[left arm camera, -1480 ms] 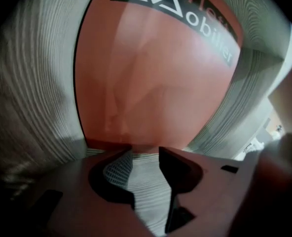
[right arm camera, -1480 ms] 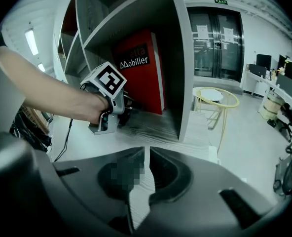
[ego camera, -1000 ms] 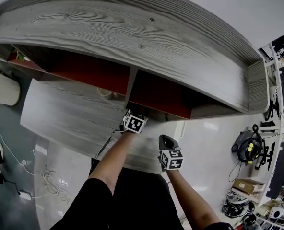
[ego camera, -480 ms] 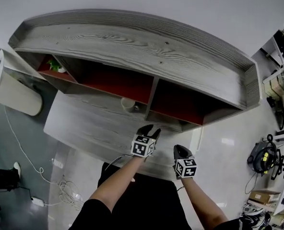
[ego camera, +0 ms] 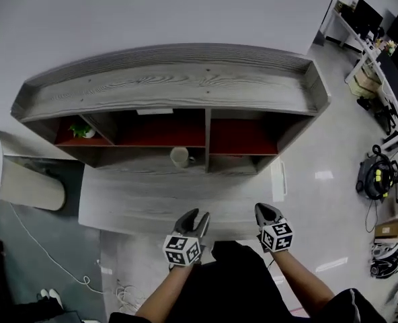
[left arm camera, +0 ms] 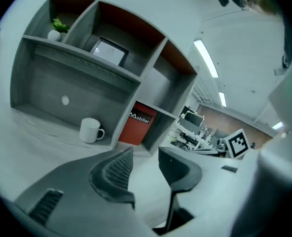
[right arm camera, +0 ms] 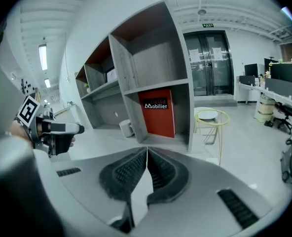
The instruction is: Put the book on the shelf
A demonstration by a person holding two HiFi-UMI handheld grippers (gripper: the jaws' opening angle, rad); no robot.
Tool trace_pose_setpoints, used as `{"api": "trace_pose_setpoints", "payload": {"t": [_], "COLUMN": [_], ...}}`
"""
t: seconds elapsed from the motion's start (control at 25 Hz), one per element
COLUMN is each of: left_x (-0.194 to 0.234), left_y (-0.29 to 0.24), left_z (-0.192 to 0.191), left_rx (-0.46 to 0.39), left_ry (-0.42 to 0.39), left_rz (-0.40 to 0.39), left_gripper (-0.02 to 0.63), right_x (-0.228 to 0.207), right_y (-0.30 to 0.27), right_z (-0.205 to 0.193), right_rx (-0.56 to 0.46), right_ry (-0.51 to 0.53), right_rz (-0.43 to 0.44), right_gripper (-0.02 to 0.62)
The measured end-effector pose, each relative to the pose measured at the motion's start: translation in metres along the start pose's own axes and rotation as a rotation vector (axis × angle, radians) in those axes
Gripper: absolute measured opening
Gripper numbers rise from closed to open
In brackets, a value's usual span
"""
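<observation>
A red book [right arm camera: 157, 113] printed "Mobilier" stands upright in the lower right compartment of the grey wood shelf [ego camera: 172, 89]. The same book [left arm camera: 137, 124] shows in the left gripper view beyond the jaws. My left gripper [ego camera: 197, 215] hangs in front of the desk edge, well short of the shelf. Its jaws stand apart with nothing between them [left arm camera: 146, 154]. My right gripper [ego camera: 265, 210] is beside it at the same distance. It is shut and empty [right arm camera: 147, 149], its pads meeting. The left gripper [right arm camera: 52, 130] shows at the left of the right gripper view.
A white mug [ego camera: 179, 157] sits on the desk [ego camera: 132, 200] under the middle compartment. A small green plant [ego camera: 83, 132] is in the upper left compartment. A white stool with a yellow ring [right arm camera: 208, 116] stands right of the shelf. Cables [ego camera: 118, 291] lie on the floor at left.
Both grippers have drawn back from the shelf and off the desk towards the person. The head view has pulled away, so the whole shelf shows now.
</observation>
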State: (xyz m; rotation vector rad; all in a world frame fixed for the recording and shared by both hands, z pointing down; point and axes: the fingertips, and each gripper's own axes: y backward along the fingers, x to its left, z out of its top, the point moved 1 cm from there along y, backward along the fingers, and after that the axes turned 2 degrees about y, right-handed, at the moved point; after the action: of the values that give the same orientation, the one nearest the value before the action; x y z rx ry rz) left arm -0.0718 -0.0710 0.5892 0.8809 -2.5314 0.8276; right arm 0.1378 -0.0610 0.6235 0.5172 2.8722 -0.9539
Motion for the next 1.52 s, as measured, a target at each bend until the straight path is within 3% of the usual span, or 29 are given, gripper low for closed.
{"api": "trace_pose_setpoints", "payload": {"t": [0.12,0.36,0.6,0.68,0.84,1.16,1.36,1.52], "left_x": [0.000,-0.014,-0.023,-0.023,-0.016,-0.026,-0.057,-0.091], "left_y": [0.049,0.137,0.209,0.227,0.256,0.285,0.290,0.287], "left_z": [-0.002,0.003,0.008,0.010,0.013,0.005,0.011,0.010], "left_rx": [-0.032,-0.090,-0.160,-0.180,-0.247,-0.237,-0.263,-0.275], "left_ry": [0.014,-0.070,-0.101,-0.094,-0.095,-0.127,-0.187,-0.231], "left_rz": [-0.010,-0.050,-0.101,-0.109,-0.091,-0.066,-0.040,-0.019], "left_gripper": [0.158,0.149,0.103,0.084,0.027,0.017,0.017,0.017], "right_x": [0.032,0.110,0.178,0.190,0.200,0.201,0.196,0.170], "right_y": [0.026,0.079,0.130,0.146,0.173,0.215,0.233,0.259], "right_z": [0.004,0.009,0.015,0.013,0.001,-0.002,0.012,0.013], "right_rx": [-0.039,-0.093,-0.160,-0.176,-0.182,-0.192,-0.244,-0.282], "right_ry": [-0.027,-0.051,-0.002,-0.035,-0.146,-0.045,0.019,0.094], "right_rz": [-0.022,-0.047,-0.078,-0.095,-0.138,-0.157,-0.116,-0.140], "right_gripper": [0.003,0.000,0.000,0.000,0.000,0.000,0.000,0.000]}}
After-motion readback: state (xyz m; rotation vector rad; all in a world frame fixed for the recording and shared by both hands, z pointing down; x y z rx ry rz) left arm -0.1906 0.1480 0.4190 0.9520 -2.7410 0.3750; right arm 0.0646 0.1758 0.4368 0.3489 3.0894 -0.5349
